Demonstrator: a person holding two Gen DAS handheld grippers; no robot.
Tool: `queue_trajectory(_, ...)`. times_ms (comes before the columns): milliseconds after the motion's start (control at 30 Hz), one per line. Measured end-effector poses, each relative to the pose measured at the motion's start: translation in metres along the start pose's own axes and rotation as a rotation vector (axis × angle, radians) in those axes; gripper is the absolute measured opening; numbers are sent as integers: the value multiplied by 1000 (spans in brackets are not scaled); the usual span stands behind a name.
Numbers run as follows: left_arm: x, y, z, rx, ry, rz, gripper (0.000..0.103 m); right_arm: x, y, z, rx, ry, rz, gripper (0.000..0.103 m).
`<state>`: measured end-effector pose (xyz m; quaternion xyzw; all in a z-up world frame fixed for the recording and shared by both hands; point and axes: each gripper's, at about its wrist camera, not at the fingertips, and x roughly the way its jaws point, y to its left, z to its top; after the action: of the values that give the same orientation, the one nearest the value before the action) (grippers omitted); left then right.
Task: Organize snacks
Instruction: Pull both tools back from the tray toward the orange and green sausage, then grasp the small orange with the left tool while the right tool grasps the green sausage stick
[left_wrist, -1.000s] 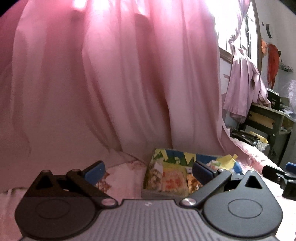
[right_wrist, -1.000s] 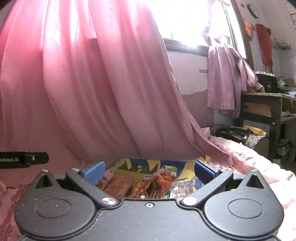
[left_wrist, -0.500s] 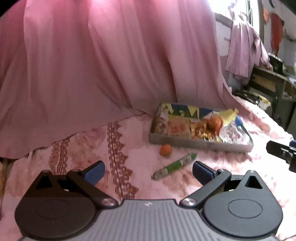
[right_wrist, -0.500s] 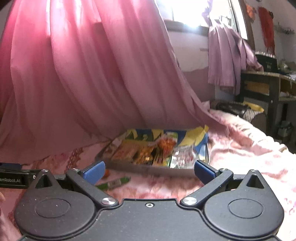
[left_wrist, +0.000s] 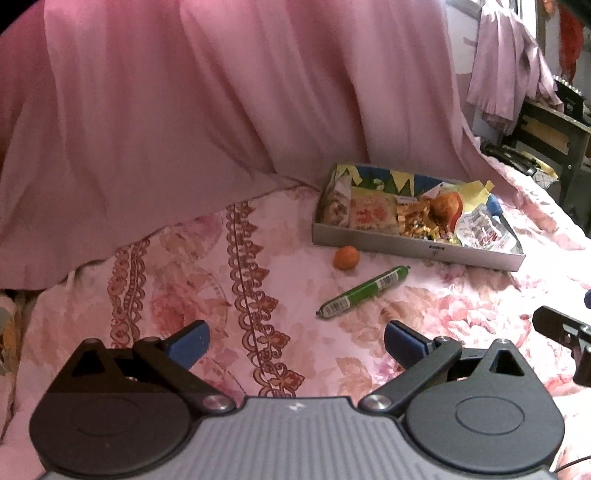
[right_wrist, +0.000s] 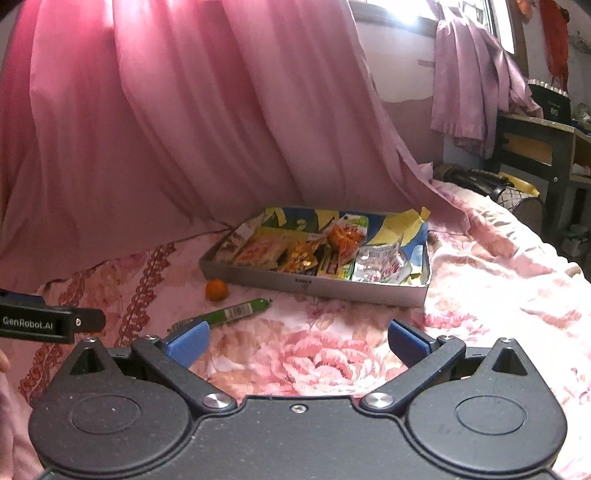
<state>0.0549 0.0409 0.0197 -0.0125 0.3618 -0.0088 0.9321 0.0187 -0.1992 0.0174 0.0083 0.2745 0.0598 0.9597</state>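
Fingers on the left gripper (left_wrist: 295, 341) are spread wide with nothing between them, same deal with the right gripper (right_wrist: 297, 338). Hard to read any of the wrappers in the grey tray (left_wrist: 413, 248); they overlap, so I can't tell how many packets are in there, just orange, yellow and clear plastic ones packed side by side. Right gripper's left fingertip covers one end of the green sausage stick (right_wrist: 232, 313) in its own view. That stick lies loose on the bed just in front of the tray, green wrapper with a white label, angled. A small orange fruit (left_wrist: 346, 258) sits between it and the tray's front wall, nearly touching the wall. Everything rests on a pink floral bedspread (right_wrist: 325, 347). Behind the tray hangs a big pink curtain (left_wrist: 207, 110), and to the tray's right there's a dark table (right_wrist: 535, 129) with clutter.
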Motion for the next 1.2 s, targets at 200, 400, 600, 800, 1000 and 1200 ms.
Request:
queue_trajectory(200,22,5,15,1,59,-30,103,19,1,3,5,66,14,102)
queue_trajectory(400,53,6,32,43,79,-17,103,42,2,9,-18,110,24,102)
queue_trajectory(600,93,7,50,66,82,-7,103,70,3,16,-47,149,33,102)
queue_trajectory(800,126,0,65,81,48,-39,103,111,9,24,-101,181,65,102)
queue_trajectory(1000,161,-8,77,143,16,-81,103,159,13,31,-239,237,170,102)
queue_trajectory(1200,188,-5,87,123,11,-123,103,194,21,35,-389,230,294,102)
